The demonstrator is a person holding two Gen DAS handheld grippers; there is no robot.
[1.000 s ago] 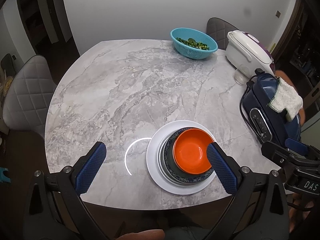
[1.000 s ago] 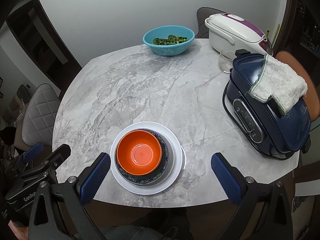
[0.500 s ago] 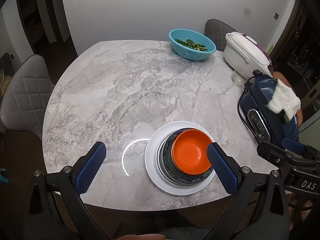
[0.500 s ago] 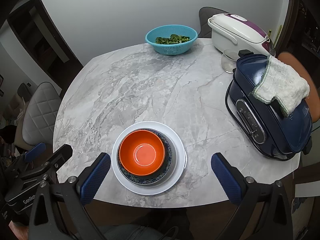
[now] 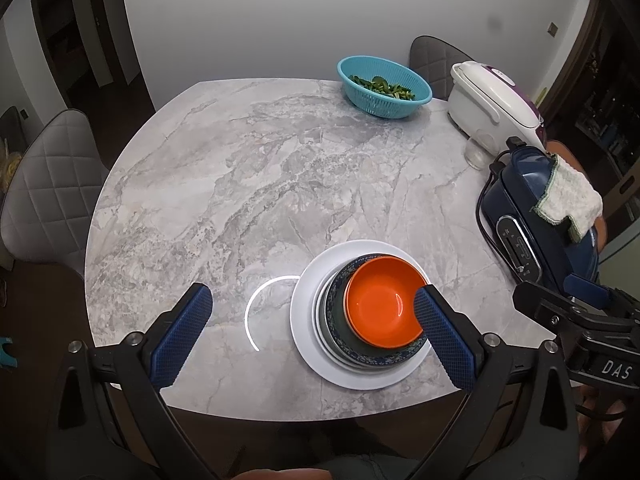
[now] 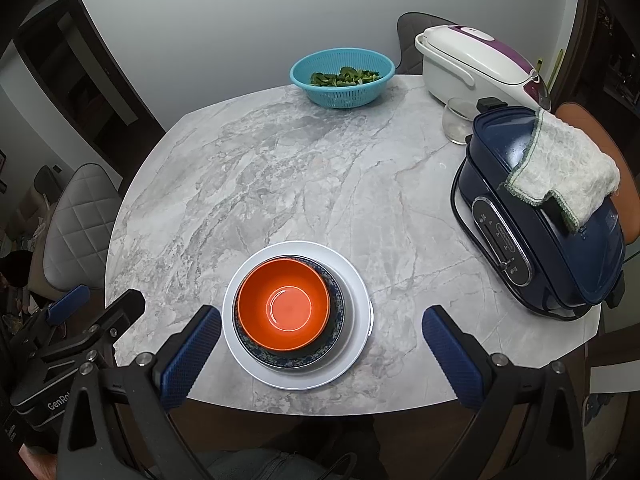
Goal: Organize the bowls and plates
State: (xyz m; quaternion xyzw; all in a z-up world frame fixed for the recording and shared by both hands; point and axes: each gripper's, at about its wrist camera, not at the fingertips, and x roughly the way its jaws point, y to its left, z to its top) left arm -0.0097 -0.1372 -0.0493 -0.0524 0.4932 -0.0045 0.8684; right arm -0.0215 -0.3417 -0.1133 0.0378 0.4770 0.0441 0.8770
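An orange bowl (image 5: 384, 304) (image 6: 285, 305) sits nested in a dark blue patterned bowl (image 5: 340, 332) (image 6: 336, 312), stacked on a large white plate (image 5: 304, 320) (image 6: 352, 276) near the table's front edge. My left gripper (image 5: 312, 312) hovers open above the front edge, its right finger over the orange bowl's rim, holding nothing. My right gripper (image 6: 320, 332) is open too, raised over the stack with its fingers wide on either side. Each gripper's body shows at the edge of the other's view.
On the marble table (image 5: 248, 184) (image 6: 280, 168) stand a teal colander of greens (image 5: 384, 86) (image 6: 342, 78), a white rice cooker (image 5: 494, 108) (image 6: 476, 64), a glass (image 6: 456, 126), and a navy cooker with a cloth (image 5: 540, 216) (image 6: 540, 208). Grey chairs stand at the left.
Both grippers have drifted slightly back and up from the table; the stack stays put. Jaws remain open.
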